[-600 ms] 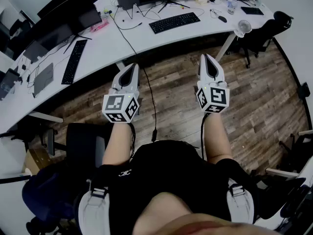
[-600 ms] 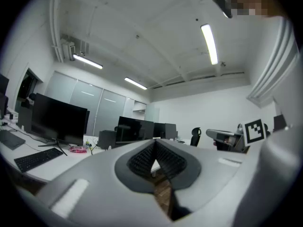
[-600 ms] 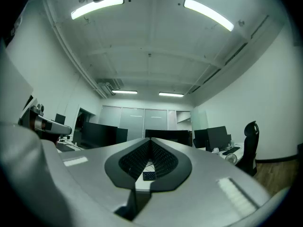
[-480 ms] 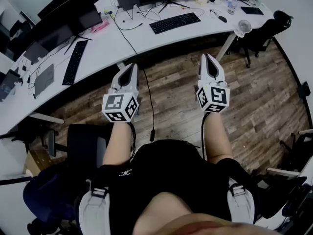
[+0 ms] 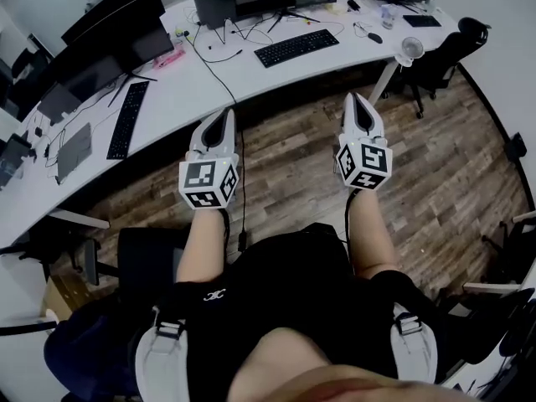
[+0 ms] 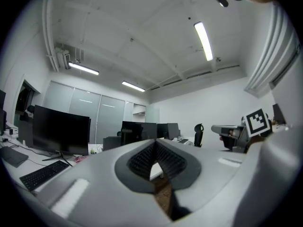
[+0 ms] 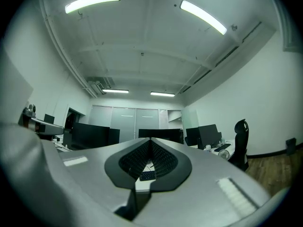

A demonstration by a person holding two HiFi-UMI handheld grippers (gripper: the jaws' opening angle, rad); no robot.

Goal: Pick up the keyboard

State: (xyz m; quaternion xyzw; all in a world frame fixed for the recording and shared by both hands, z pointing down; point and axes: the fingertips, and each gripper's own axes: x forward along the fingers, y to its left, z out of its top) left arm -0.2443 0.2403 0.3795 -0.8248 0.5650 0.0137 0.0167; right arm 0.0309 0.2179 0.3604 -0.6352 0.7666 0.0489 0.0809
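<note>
Not started: keyboard (image 5: 296, 47) untouched on counter (image 5: 356, 50); left gripper (image 5: 224, 115) and right gripper (image 5: 356, 99) well short, fingers clenched, empty.

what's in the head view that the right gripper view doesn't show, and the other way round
Head view only: the person's arms and the left keyboard by the dark monitors. Right gripper view only: the ceiling lights, the glass wall at the back, and the right gripper seen close, jaws shut and empty. Both: the centre keyboard, the desk and a black chair.
</note>
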